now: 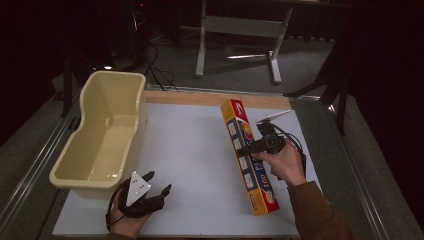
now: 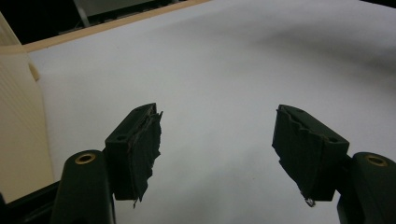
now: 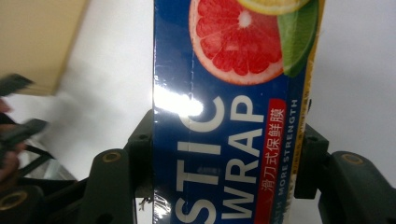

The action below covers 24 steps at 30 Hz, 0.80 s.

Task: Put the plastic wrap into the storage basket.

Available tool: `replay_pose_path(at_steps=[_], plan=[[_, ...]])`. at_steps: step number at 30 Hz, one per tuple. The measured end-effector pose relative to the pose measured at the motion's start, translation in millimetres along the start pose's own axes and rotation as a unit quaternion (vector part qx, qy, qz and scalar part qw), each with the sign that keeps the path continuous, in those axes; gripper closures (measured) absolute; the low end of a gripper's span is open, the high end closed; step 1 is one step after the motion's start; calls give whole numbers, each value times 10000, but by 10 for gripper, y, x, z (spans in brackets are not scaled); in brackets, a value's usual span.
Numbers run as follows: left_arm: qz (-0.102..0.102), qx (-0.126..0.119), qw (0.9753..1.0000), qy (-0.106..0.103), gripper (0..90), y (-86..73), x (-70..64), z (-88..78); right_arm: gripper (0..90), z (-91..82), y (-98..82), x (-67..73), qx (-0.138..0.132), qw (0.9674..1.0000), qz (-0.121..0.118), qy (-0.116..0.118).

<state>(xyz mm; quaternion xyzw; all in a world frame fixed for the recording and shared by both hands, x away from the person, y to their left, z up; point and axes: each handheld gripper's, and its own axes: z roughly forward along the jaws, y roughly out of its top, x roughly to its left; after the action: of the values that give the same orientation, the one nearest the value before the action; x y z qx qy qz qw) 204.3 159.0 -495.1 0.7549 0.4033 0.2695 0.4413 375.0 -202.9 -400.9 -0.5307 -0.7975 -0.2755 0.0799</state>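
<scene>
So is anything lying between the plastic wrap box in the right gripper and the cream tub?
Nothing visible does. The right gripper grips the plastic wrap box; bare white board lies between it and the tub. The open left gripper sits nearer the front edge.

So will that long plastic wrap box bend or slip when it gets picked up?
The plastic wrap box looks like stiff cardboard, so it probably stays straight. Its glossy surface glares, so it may slip a little. The right gripper holds it near the middle, so it likely won't tip much.
</scene>
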Motion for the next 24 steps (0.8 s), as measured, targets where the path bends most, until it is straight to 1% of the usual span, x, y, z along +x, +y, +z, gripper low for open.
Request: replay_pose_path(at_steps=[2,6,18,21,24], plan=[[4,7,10000,1,319,0,1,-1,418,-16,24,49,-42,9999,-4,128],[1,-7,10000,5,319,1,1,0,418,-34,66,147,-133,9994,-65,306],[-3,-12,10000,-1,319,2,3,-3,418,-30,228,471,-295,9971,-233,659],[-8,-22,10000,0,319,3,3,-3,418,-24,273,550,-338,9964,-306,709],[-9,-27,10000,-1,319,3,5,-5,418,-17,318,623,-343,9958,-311,792]])
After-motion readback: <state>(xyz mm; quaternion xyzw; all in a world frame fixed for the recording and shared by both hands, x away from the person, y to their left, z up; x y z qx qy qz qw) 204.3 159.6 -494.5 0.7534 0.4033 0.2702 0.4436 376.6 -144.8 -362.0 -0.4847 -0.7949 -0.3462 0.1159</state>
